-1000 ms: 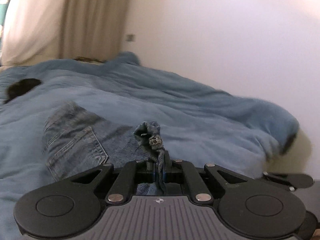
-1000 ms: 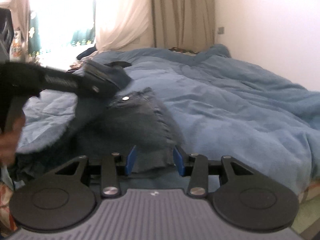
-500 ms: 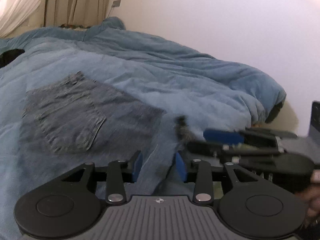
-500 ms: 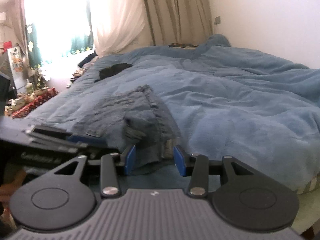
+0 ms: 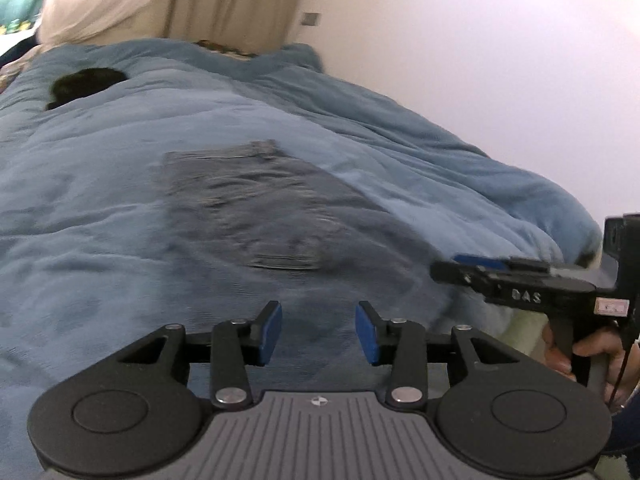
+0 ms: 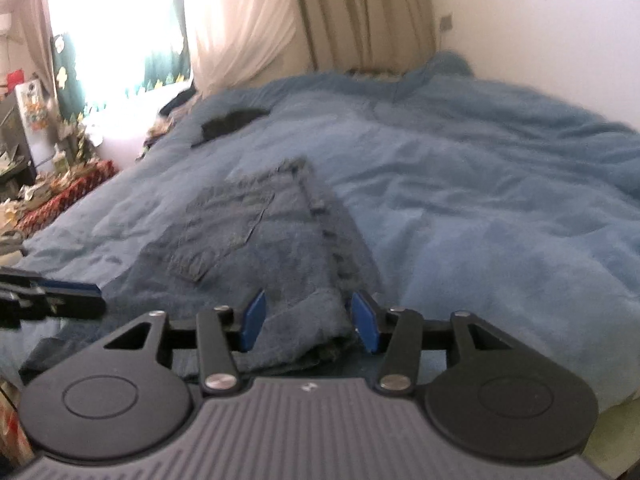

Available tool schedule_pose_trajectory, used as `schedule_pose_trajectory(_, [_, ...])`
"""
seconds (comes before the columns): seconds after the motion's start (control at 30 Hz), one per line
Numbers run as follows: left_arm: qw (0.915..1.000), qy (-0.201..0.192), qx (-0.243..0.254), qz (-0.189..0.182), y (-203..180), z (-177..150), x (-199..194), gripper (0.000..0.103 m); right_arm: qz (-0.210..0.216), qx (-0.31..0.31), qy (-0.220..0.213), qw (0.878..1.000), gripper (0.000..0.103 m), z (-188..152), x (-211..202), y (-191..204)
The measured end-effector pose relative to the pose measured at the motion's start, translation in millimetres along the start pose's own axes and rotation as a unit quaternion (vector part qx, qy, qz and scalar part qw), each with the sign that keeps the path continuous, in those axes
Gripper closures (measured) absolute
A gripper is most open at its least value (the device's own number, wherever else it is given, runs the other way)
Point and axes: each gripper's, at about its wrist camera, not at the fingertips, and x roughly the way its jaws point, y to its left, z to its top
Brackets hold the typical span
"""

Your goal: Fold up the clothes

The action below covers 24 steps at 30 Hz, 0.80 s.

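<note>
A pair of blue jeans (image 5: 260, 208) lies spread flat on the blue duvet (image 5: 100, 200), back pocket up. My left gripper (image 5: 316, 332) hovers over the near end of the denim, its jaws opening with nothing between the blue pads. In the right wrist view the jeans (image 6: 260, 232) run away from me, and a folded hem lies loose between the pads of my right gripper (image 6: 306, 320), whose jaws are opening. Each gripper shows in the other's view: the right gripper (image 5: 500, 276) held by a hand (image 5: 580, 352), the left gripper (image 6: 52, 296) low at the left.
A black garment (image 5: 84, 84) lies far back on the duvet (image 6: 500, 200). A white wall (image 5: 480, 60) borders the bed on the right, with curtains (image 6: 360, 12) behind. Clutter (image 6: 52, 184) fills the floor left of the bed.
The left gripper let go of the buttoned waistband, opened and drew back; the jeans now lie flat. The right gripper's jaws have spread wider around the hem.
</note>
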Motion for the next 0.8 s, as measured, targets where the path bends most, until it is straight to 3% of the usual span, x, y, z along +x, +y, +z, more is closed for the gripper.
schedule_pose_trajectory(0.3, [0.9994, 0.003, -0.028, 0.022, 31.0, -4.9, 0.4, 0.063, 0.049, 0.053, 0.017, 0.997, 0.052, -18.2, -2.1, -8.4])
schedule_pose_trajectory(0.4, [0.9993, 0.002, -0.029, 0.022, 32.8, -5.5, 0.6, 0.063, 0.064, 0.110, 0.028, 0.991, 0.052, -25.8, 4.3, -21.8])
schedule_pose_trajectory(0.53, [0.9993, 0.001, -0.031, 0.023, 34.2, -6.6, 0.8, 0.063, 0.086, 0.155, 0.010, 0.984, 0.052, -24.8, 6.8, -29.8])
schedule_pose_trajectory(0.63, [0.9992, 0.002, -0.030, 0.026, 33.8, -6.9, 1.4, 0.063, 0.103, 0.162, -0.022, 0.981, 0.063, -19.3, 0.6, -27.8])
schedule_pose_trajectory(0.7, [0.9992, 0.001, -0.030, 0.027, 34.7, -7.2, 1.1, 0.063, 0.116, 0.163, -0.044, 0.979, 0.063, -17.0, -2.8, -27.1])
schedule_pose_trajectory(0.77, [0.9992, 0.001, -0.029, 0.028, 35.7, -7.5, 0.8, 0.063, 0.109, 0.169, -0.031, 0.979, 0.064, -15.7, 4.8, -29.0])
schedule_pose_trajectory(0.8, [0.9991, 0.002, -0.030, 0.029, 36.4, -7.5, 1.0, 0.063, 0.095, 0.169, -0.018, 0.981, 0.070, -15.5, 11.7, -29.9])
